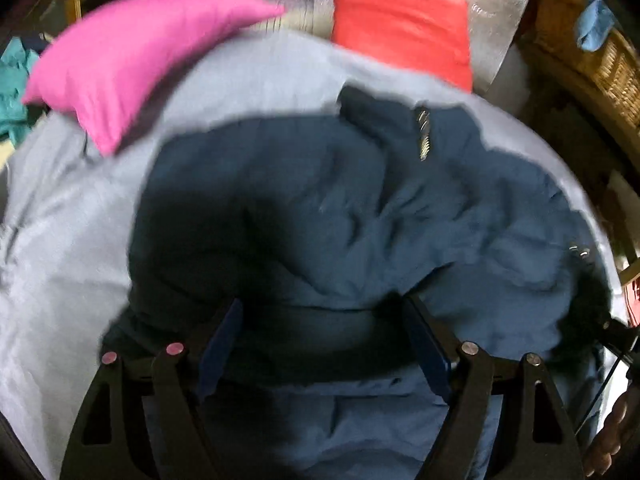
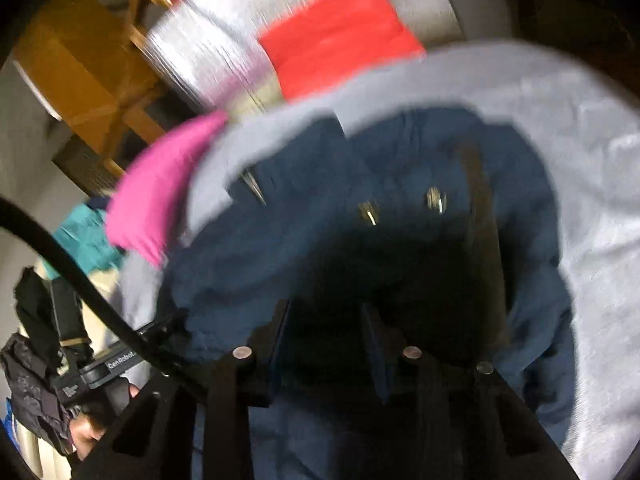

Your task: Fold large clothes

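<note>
A pale grey sheet (image 1: 72,220) is covering the bed, and the navy jacket (image 1: 360,200) is lying bunched on it, filling the middle and near part of the left wrist view. A pink pillow (image 1: 132,56) is resting at the far left, overlapping the sheet's far edge, and a red cushion (image 1: 400,28) is leaning at the far side against a silvery panel (image 1: 492,8). A wicker basket (image 1: 592,52) is standing off to the far right.

The left gripper (image 1: 324,344) is hovering with its jaws standing wide apart, nothing pressed between them, the jacket's rumpled near edge lying below. The right gripper (image 2: 326,344) is showing its jaws much closer together over the dark hollow of the jacket; through the blur and shadow I cannot tell whether cloth is being pinched there.

The main risk is lying in the jacket's bulk: it is padded and heaped in folds, so a bite taken now is likely catching several layers, and a fold is then coming out lopsided. Two metal snaps (image 2: 370,212) and a zipper strip (image 1: 423,136) are sitting in the fabric; pads closing on them are likely slipping. A black cable (image 2: 80,280) is trailing near the left side and could be snagging the cloth.
</note>
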